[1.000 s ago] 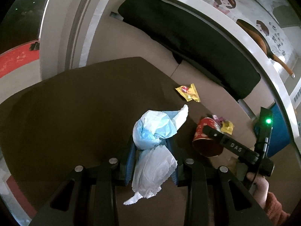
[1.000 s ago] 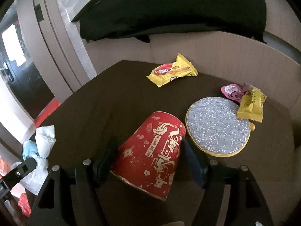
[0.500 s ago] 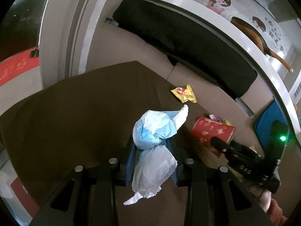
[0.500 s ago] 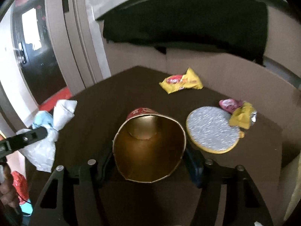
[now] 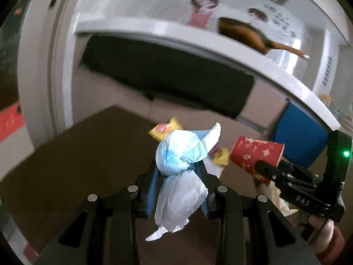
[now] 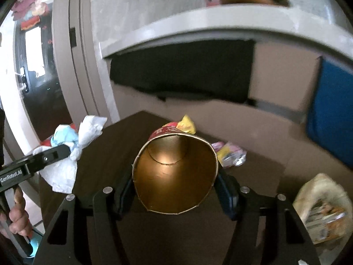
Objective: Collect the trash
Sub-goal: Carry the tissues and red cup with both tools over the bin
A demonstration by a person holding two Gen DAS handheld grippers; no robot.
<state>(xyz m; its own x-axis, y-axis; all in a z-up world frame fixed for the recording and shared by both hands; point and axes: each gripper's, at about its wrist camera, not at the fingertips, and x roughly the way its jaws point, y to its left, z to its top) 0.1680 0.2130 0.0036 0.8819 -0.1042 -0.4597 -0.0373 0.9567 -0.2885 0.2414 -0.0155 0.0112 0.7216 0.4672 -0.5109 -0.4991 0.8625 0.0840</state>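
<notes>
My left gripper (image 5: 179, 170) is shut on a crumpled white and blue tissue wad (image 5: 183, 196), held above the dark brown table (image 5: 77, 165). From the right wrist view that wad (image 6: 66, 137) hangs at the left in the left gripper (image 6: 64, 152). My right gripper (image 6: 175, 183) is shut on a red paper cup (image 6: 174, 190), lifted off the table with its gold inside and open mouth facing the camera. The left wrist view shows the cup (image 5: 256, 154) on its side in the right gripper (image 5: 262, 167). A yellow snack wrapper (image 6: 187, 125) lies beyond it.
Pink and yellow small wrappers (image 6: 229, 152) lie on the table's right part. A pale plastic bag (image 6: 322, 209) with contents sits at lower right. Behind the table are a beige bench, a black cushion (image 6: 183, 70), a blue panel (image 6: 331, 114) and a white ledge.
Both grippers rose with their loads. The red cup left the table and tipped, so its mouth now faces the right camera. The silver disc beside it has dropped out of sight.
</notes>
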